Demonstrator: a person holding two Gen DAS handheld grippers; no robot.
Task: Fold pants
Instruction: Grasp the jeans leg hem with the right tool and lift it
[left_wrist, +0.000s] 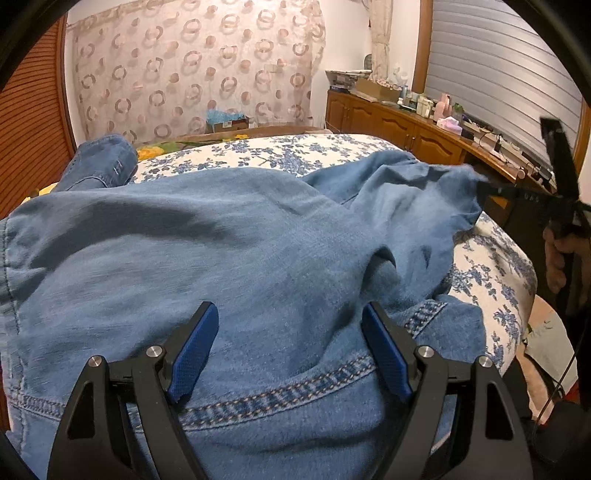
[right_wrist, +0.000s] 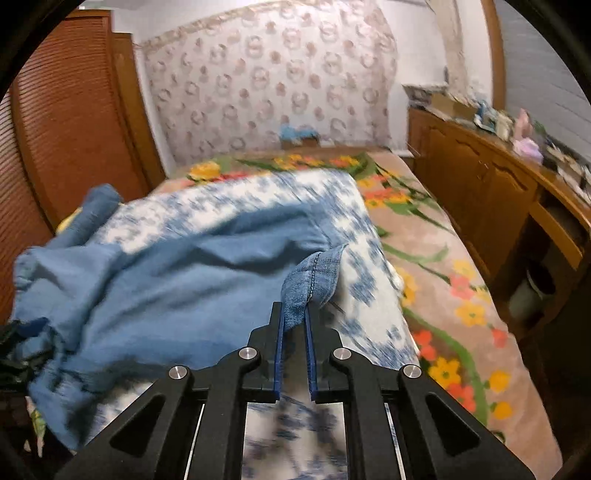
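Note:
Light blue denim pants (left_wrist: 229, 251) lie rumpled on a bed with a blue-flowered white cover (left_wrist: 280, 151). My left gripper (left_wrist: 290, 314) is open just above the waistband seam (left_wrist: 295, 391), with cloth between its blue pads but not clamped. My right gripper (right_wrist: 293, 314) is shut on a stitched edge of the pants (right_wrist: 314, 277) and holds it lifted off the cover; it also shows in the left wrist view (left_wrist: 480, 184), pulling the cloth up at the right. One pant leg end (left_wrist: 107, 158) lies at the far left.
A wooden cabinet (left_wrist: 406, 125) with clutter on top runs along the right wall. A louvred wooden door (left_wrist: 33, 122) stands at the left. A flowered rug or blanket (right_wrist: 443, 295) lies right of the bed cover. A patterned curtain (left_wrist: 199, 66) hangs behind.

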